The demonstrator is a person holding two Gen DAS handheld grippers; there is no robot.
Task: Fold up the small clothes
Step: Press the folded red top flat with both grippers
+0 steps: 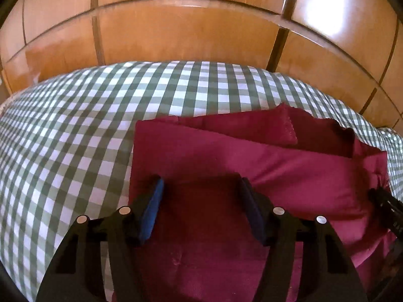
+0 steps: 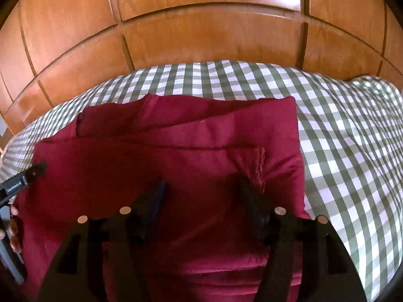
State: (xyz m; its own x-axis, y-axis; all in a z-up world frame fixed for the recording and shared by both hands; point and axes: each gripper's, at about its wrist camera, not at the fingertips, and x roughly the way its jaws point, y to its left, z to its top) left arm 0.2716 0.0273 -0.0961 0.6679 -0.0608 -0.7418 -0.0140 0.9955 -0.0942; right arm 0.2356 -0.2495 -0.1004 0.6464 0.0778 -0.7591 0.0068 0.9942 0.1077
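**A:** Where is the garment now?

**B:** It lies on the bed, a dark red piece already folded over itself in layers. Through my left camera its straight left edge runs near to far, with checked cover bare to the left of it. Through my right camera its right edge shows the same way, a stitched seam just far of my right claw.

**A:** And your claws?

**B:** My left claw has its fingers apart, with cloth showing between them and nothing pinched. The right one is apart too, over the near right part of the garment. Each claw's tip shows at the edge of the other's view, so they sit side by side over the near half.

**A:** What step do you judge this to be?

**B:** Probably taking the near edge to fold it toward the far side, or pressing the fold flat. I cannot tell which.

**A:** How would you do it well?

**B:** Pinch both near corners level, catching every layer, since thin cloth slips apart. Lift together and low, carry evenly, and lay the edge square on the far one. The bed is soft, so pressing hard would only wrinkle things.

**A:** And around you?

**B:** A green and white checked cover, slightly rumpled at the far right. Beyond the bed stands a wardrobe of glossy wooden panels catching window glare.
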